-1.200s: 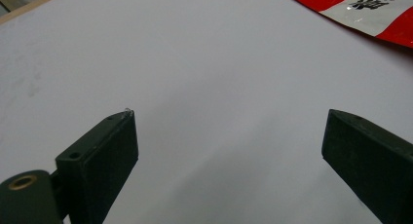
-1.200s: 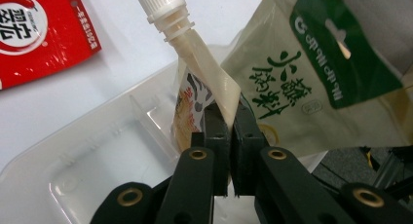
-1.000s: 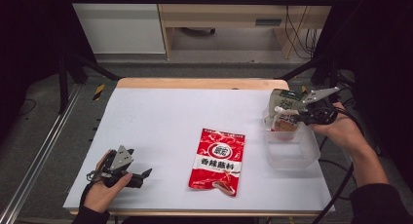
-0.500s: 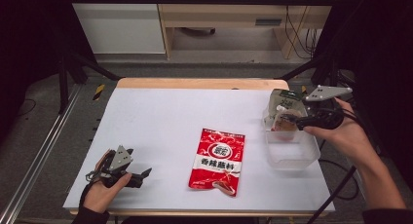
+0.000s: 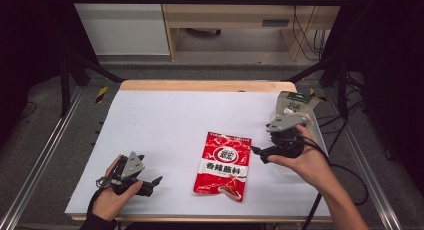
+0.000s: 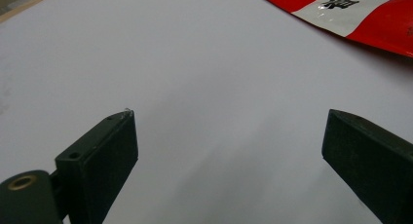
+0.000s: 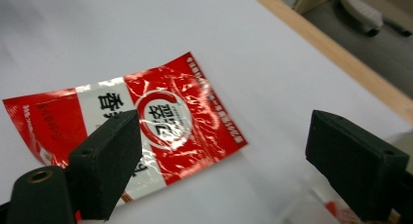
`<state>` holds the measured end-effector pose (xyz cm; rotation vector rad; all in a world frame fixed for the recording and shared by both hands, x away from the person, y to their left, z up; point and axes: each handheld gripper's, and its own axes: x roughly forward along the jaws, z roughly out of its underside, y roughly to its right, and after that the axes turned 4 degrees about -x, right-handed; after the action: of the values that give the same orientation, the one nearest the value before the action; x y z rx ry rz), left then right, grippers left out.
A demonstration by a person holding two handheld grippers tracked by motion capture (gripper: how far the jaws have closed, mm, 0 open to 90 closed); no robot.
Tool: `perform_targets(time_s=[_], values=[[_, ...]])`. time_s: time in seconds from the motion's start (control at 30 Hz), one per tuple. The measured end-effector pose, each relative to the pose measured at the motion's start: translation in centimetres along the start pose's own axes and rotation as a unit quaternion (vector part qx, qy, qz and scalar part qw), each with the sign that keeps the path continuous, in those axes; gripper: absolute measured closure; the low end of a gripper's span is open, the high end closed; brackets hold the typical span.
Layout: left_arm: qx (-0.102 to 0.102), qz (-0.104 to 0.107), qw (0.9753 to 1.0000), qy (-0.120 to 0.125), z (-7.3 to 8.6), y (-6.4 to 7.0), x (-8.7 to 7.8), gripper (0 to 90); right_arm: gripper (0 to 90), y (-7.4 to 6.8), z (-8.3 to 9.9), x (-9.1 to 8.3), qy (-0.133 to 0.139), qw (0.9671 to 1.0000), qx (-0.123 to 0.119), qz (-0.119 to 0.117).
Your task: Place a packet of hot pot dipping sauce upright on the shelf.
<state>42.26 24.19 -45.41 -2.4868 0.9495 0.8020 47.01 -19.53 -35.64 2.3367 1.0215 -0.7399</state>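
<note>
Both grippers stand open and empty: the right gripper [image 5: 256,154] has swung from the far box, probably for a grasp, toward the red packet [image 5: 223,165] just beyond its fingers [image 7: 104,163], while the left gripper [image 5: 156,181] rests on the desk [image 5: 165,120].

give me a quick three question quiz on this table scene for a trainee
1. True or false: the right gripper is shut on the red packet.
2. Which is nearer the packet? A. left gripper B. right gripper
3. Fill in: both grippers' jaws stand ____.

Key
1. False: in the right gripper view its jaws are apart, with the packet flat on the table beyond them.
2. B: it hangs just beside the packet's right edge.
3. Open.
</note>
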Motion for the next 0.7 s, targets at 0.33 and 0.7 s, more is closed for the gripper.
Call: perform_targets(time_s=[0.33, 0.7], values=[[0.007, 0.018, 0.9998, 0.005, -0.8, 1.5, 0.6, 5.9, 12.4, -1.3, 0.1, 5.7, -0.033, 0.9988, 0.014, -0.033], [0.023, 0.054, 0.9983, 0.002, -2.6, 4.5, 2.3, 5.0, 11.2, -0.1, -0.2, 8.9, -0.072, 0.9955, 0.05, -0.037]])
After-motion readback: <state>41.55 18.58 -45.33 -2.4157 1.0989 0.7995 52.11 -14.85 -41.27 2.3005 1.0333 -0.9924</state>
